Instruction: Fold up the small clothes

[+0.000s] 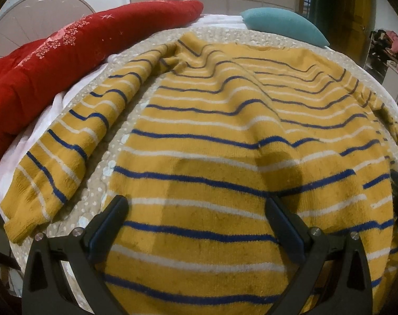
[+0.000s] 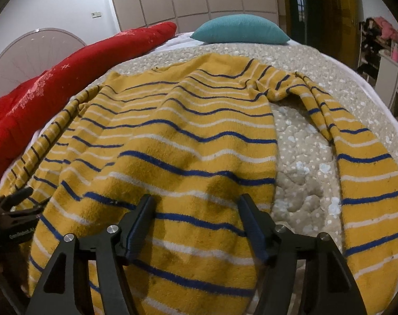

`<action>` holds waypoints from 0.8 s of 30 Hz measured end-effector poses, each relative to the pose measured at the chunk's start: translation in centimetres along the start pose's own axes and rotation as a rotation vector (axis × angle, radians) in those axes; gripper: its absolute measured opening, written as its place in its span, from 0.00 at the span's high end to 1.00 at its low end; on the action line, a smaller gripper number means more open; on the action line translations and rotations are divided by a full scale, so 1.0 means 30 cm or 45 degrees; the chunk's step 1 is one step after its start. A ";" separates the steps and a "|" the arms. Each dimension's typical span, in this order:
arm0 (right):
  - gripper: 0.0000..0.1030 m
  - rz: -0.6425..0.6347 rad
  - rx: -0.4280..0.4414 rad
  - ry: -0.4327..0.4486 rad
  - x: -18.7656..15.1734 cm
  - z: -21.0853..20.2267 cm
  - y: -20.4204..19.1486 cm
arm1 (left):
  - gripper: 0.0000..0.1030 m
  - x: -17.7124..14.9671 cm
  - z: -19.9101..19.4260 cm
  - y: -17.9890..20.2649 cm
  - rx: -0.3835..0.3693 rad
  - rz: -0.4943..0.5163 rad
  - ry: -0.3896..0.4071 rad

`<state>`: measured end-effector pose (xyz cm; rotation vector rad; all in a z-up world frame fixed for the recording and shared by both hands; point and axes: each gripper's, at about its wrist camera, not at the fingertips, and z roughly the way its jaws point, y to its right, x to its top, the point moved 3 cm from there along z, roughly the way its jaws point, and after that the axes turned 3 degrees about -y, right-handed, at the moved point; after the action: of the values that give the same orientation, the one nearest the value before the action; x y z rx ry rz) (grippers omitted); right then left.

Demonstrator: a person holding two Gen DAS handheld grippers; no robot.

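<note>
Sweater (image 1: 212,136), yellow with blue and white stripes, lies spread on the bed (image 2: 304,157), its long axis running from the hem at 6 o'clock to the neck at 12 o'clock, toward the teal pillow (image 2: 241,30). One sleeve goes out to 8 o'clock in the left view, the other to 4 o'clock in the right view. A red quilt (image 1: 75,52) lies at 10 o'clock. The left hand-held gripper (image 1: 196,210) stands wide open over the hem. The right hand-held gripper (image 2: 196,204) is also apart, with the cloth lying under its fingers, not pinched.
</note>
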<state>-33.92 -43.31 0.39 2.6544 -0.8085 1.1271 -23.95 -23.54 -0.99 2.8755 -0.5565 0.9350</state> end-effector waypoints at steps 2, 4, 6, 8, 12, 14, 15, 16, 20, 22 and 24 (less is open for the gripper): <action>0.27 -0.008 -0.013 0.016 -0.005 0.002 -0.007 | 0.00 -0.004 -0.003 -0.001 -0.001 -0.002 0.015; 0.26 -0.010 -0.019 0.030 -0.008 0.004 -0.009 | 0.00 -0.009 -0.007 -0.001 0.003 -0.002 0.027; 0.25 -0.009 -0.018 0.039 -0.009 0.006 -0.008 | 0.00 -0.009 -0.009 -0.001 0.007 -0.005 0.039; 0.24 -0.012 -0.018 0.045 -0.012 0.005 -0.007 | 0.00 -0.010 -0.011 0.000 0.011 -0.011 0.052; 0.21 -0.035 -0.037 0.062 -0.018 0.010 -0.020 | 0.00 -0.012 -0.014 -0.001 0.017 -0.021 0.067; 0.20 -0.043 -0.045 0.069 -0.020 0.012 -0.024 | 0.00 -0.013 -0.013 -0.001 0.018 -0.024 0.069; 0.20 -0.045 -0.048 0.072 -0.021 0.013 -0.027 | 0.00 -0.014 -0.012 -0.001 0.017 -0.024 0.065; 0.20 -0.048 -0.052 0.075 -0.022 0.014 -0.029 | 0.00 -0.014 -0.011 -0.001 0.016 -0.026 0.060; 0.19 -0.054 -0.063 0.089 -0.025 0.016 -0.032 | 0.00 -0.011 -0.007 0.001 0.018 -0.022 0.041; 0.19 -0.058 -0.067 0.092 -0.026 0.016 -0.033 | 0.00 -0.010 -0.005 0.002 0.019 -0.017 0.036; 0.19 -0.060 -0.070 0.094 -0.027 0.016 -0.034 | 0.00 -0.009 -0.004 0.001 0.019 -0.011 0.032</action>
<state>-33.54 -42.27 -0.43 2.5569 -0.7489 1.1662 -24.24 -23.45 -1.05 2.8730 -0.5364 0.9764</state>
